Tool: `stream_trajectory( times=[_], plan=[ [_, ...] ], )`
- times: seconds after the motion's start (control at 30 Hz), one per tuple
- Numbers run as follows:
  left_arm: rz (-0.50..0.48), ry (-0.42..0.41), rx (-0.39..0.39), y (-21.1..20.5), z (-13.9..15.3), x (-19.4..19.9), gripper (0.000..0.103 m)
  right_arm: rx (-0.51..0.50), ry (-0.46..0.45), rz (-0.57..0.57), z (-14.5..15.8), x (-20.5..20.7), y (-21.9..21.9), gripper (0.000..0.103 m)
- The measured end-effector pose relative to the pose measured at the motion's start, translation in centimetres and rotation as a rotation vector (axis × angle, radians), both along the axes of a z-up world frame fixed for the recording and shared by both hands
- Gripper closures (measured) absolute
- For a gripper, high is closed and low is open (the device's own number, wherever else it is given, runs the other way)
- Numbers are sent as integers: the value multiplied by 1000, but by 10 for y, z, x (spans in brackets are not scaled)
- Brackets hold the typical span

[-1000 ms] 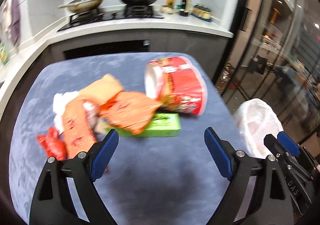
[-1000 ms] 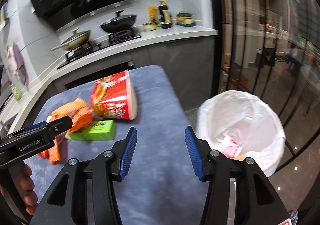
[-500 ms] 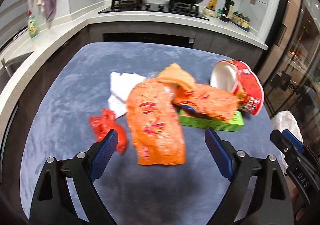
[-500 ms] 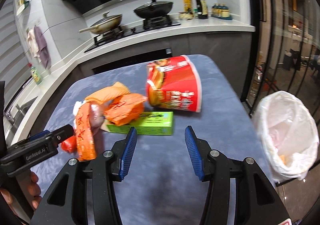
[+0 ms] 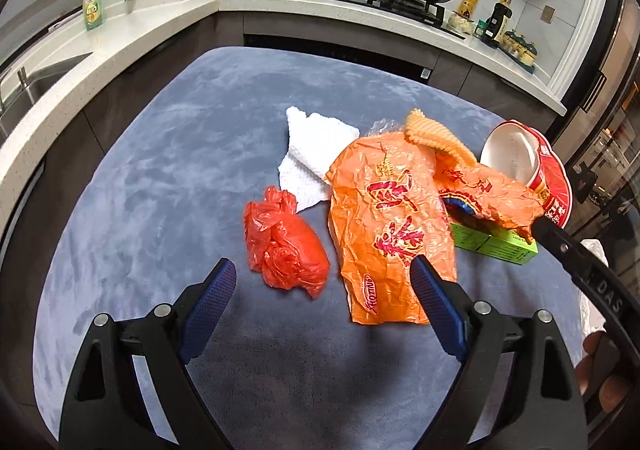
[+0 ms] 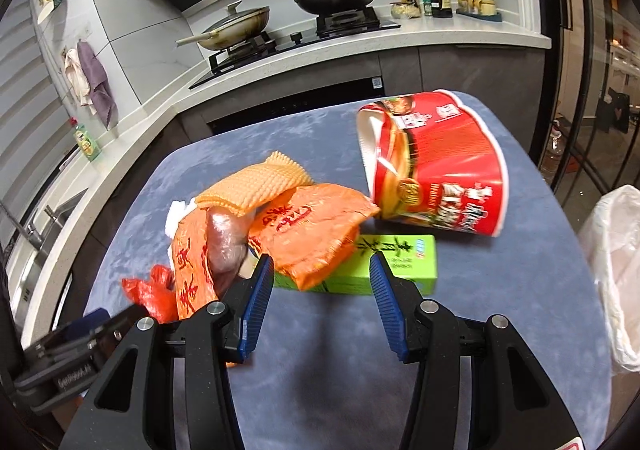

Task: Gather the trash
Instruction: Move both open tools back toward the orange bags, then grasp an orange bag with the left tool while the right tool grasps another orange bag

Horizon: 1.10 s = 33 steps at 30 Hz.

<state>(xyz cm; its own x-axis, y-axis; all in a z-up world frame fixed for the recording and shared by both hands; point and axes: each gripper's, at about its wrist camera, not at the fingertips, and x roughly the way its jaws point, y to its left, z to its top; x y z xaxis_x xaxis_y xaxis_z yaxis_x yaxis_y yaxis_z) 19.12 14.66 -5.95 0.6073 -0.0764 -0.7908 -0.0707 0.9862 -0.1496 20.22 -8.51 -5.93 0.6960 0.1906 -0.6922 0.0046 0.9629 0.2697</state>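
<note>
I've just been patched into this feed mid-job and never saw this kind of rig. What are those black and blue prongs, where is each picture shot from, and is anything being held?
No robot here: a person carries a hand-held two-finger gripper in each hand, with a wide-angle camera looking forward along the fingers. The blue-padded prongs are those fingers.

One picture comes from the left gripper, the other from the right gripper. Both are open and hold nothing.

On the blue table lies a pile of trash: a red plastic bag, an orange wrapper, a white paper towel, a green box and a tipped red noodle cup. The right view also shows a second orange wrapper lying on the box, and a white-lined bin at its right edge, off the table.
</note>
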Motion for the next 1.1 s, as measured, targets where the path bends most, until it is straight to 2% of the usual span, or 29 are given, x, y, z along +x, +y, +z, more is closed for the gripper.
stream_trajectory(
  times=[0.13,0.23,0.3,0.37,0.67,0.9,1.1],
  plan=[
    [-11,1,-4,-3,-2,4,19,24,23,14,-8,12,4,59],
    [-23,0,-4,-7,-3,6,19,22,40,34,-13,17,8,74],
    [-32,0,-3,-10,-3,7,18,22,49,43,-16,19,12,77],
    [-43,2,1,-14,-5,7,18,25,55,51,-18,19,13,94],
    [-83,6,-8,-30,-8,7,18,19,0,61,-1,-5,9,99],
    [-118,7,-10,-49,-10,9,18,45,-43,2,18,-33,-23,99],
    [-130,34,9,-68,-23,22,18,62,-67,-45,27,-50,-47,99]
  ],
)
